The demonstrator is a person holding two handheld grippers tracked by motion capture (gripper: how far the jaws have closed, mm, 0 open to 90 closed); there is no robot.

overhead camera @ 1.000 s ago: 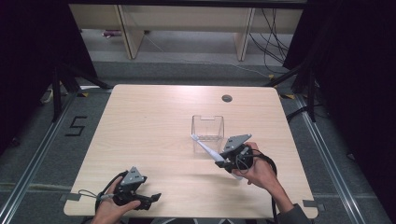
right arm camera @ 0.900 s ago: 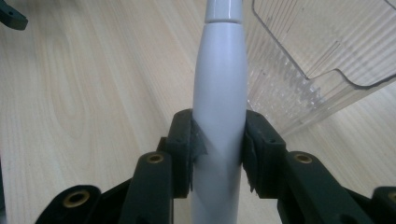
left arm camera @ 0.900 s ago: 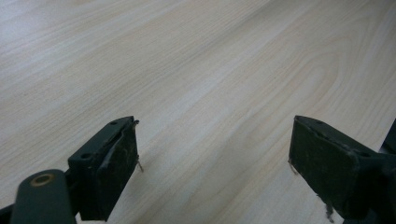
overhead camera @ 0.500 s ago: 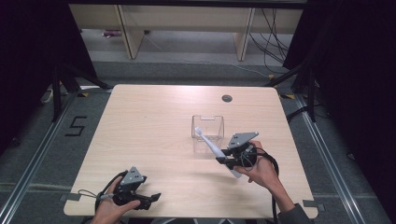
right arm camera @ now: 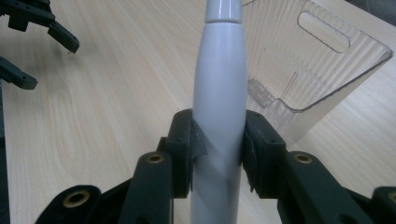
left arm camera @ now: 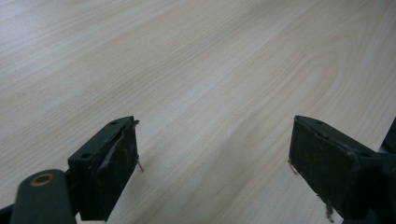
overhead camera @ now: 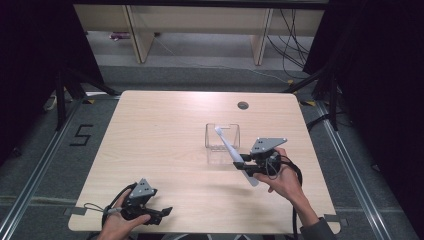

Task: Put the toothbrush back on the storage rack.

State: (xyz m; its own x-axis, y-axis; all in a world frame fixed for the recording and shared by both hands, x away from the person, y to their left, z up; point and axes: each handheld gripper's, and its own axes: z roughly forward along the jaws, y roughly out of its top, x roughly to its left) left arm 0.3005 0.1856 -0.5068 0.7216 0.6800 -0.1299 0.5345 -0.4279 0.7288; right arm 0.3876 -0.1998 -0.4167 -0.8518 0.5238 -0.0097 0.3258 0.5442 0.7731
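A white electric toothbrush (overhead camera: 231, 149) is clamped at its thick handle by my right gripper (overhead camera: 246, 165), which is shut on it. The brush slants up and away, its head over the front part of a clear plastic box (overhead camera: 216, 146) standing right of the table's middle. In the right gripper view the handle (right arm camera: 218, 79) rises between the two jaws of my right gripper (right arm camera: 218, 137), with the clear box (right arm camera: 322, 70) just beyond on the right. My left gripper (overhead camera: 159, 213) rests at the near left edge, open, with bare wood between its jaws (left arm camera: 215, 144).
The light wooden table (overhead camera: 160, 130) has a round cable hole (overhead camera: 243, 105) at its far right. Dark curtains flank both sides, and shelving legs and cables stand on the floor beyond. The left gripper (right arm camera: 39, 28) appears far off in the right gripper view.
My right gripper has shifted slightly right and turned, swinging the toothbrush head up and over the clear box. The left gripper has stayed put.
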